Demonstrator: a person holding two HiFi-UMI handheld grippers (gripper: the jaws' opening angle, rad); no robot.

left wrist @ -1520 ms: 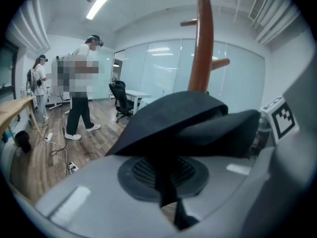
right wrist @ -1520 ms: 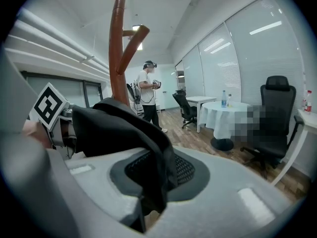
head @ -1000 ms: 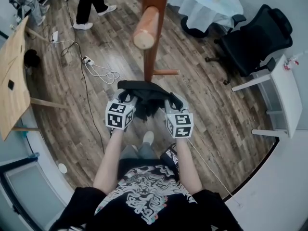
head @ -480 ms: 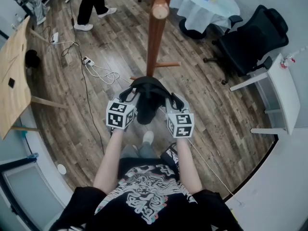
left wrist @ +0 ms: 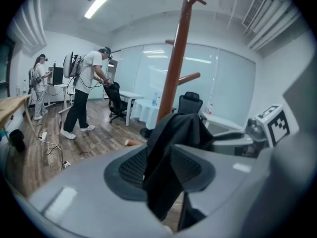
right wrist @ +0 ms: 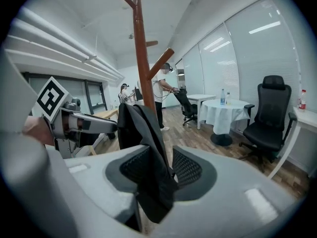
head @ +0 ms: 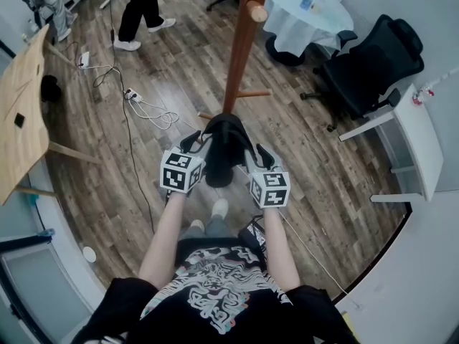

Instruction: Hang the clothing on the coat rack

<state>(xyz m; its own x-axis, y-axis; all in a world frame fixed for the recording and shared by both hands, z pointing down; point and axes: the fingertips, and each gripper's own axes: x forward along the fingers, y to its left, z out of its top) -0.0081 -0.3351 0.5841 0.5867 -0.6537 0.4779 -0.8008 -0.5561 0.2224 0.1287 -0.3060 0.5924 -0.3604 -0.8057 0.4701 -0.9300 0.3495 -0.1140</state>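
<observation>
A black garment (head: pixel 224 145) hangs bunched between my two grippers, just in front of the wooden coat rack (head: pixel 240 49). My left gripper (head: pixel 195 143) is shut on the cloth; in the left gripper view the garment (left wrist: pixel 173 143) is pinched between the dark pads of the left gripper (left wrist: pixel 159 165). My right gripper (head: pixel 257 153) is opening. In the right gripper view the garment (right wrist: pixel 143 133) still drapes between the right gripper's (right wrist: pixel 156 170) jaws, with a gap beside one pad. The rack's pole (right wrist: pixel 143 63) and angled pegs rise right behind the cloth.
A black office chair (head: pixel 373 59) and a round table with a white cloth (head: pixel 312 9) stand right of the rack. A white desk (head: pixel 423 138) lies further right, a wooden table (head: pixel 21 113) left. Cables (head: pixel 147 106) trail on the floor near a standing person (head: pixel 140 6).
The garment has gone from a flat spread to a narrow bunched mound closer to the rack's pole. Both grippers have moved slightly forward.
</observation>
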